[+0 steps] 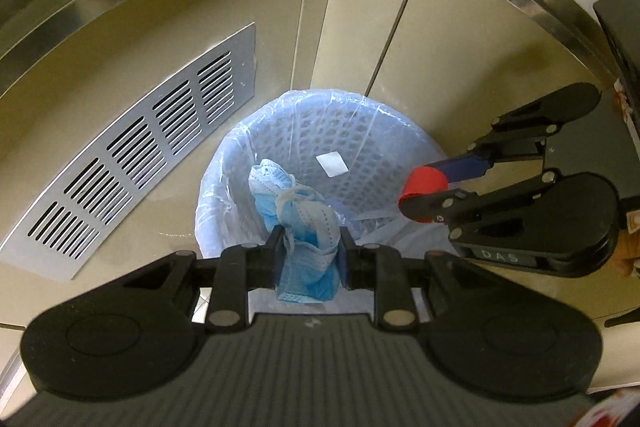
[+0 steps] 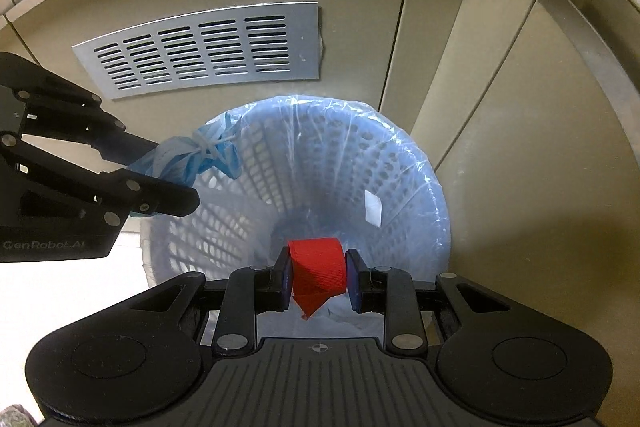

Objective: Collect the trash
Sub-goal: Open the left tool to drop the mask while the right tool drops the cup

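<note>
Now the lined bin point(image 2: 404, 163) sits open directly below both grippers, the left gripper point(image 1: 310, 251) clamped on a crumpled blue mask point(image 1: 304, 227) over its near-left rim, the right gripper point(image 2: 318, 277) clamped on a red ribbon point(image 2: 318, 267) over its mouth.

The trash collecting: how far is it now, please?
Done: both pieces are picked up and brought over the lined bin. In hand: the left gripper clamps a bundle of blue face masks; the right gripper clamps a red ribbon. Left: releasing both. The bin looks otherwise empty.
</note>
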